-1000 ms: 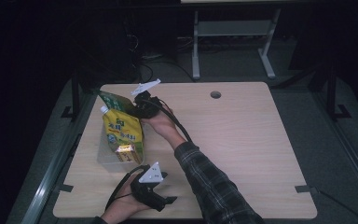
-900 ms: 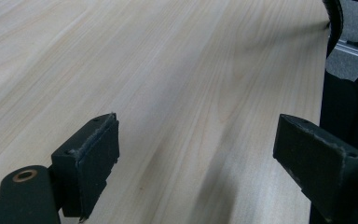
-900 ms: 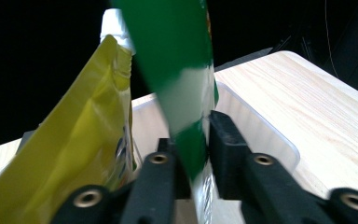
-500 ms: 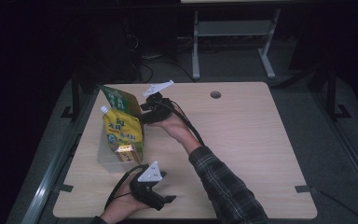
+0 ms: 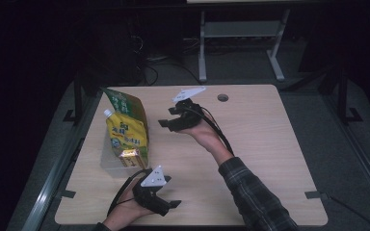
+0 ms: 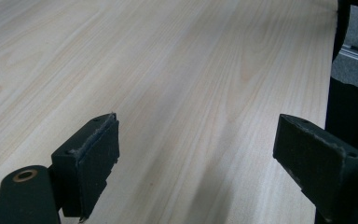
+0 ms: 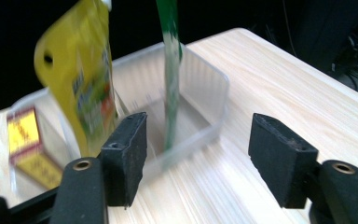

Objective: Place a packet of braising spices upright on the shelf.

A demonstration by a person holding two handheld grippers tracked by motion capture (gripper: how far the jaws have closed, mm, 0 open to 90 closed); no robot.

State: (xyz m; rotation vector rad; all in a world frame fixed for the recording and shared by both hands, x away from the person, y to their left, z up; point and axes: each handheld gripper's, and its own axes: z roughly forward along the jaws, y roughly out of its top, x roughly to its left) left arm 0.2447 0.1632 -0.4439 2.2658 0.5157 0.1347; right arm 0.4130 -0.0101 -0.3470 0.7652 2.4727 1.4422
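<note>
Right tool (image 5: 165,117), jaws just opening, empty beside green packet (image 5: 125,103) in bin (image 7: 205,107).

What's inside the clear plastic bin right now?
The clear bin holds a yellow spouted pouch, a green packet standing on edge, and a small yellow-red box. The pouch hides whatever lies behind it; the bin's floor is partly covered.

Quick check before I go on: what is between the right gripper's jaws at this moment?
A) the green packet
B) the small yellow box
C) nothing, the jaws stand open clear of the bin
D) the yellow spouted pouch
C: the right gripper has just been opening and its jaws stand apart with nothing between them, while the green packet, yellow pouch and small box sit in the clear bin.
</note>
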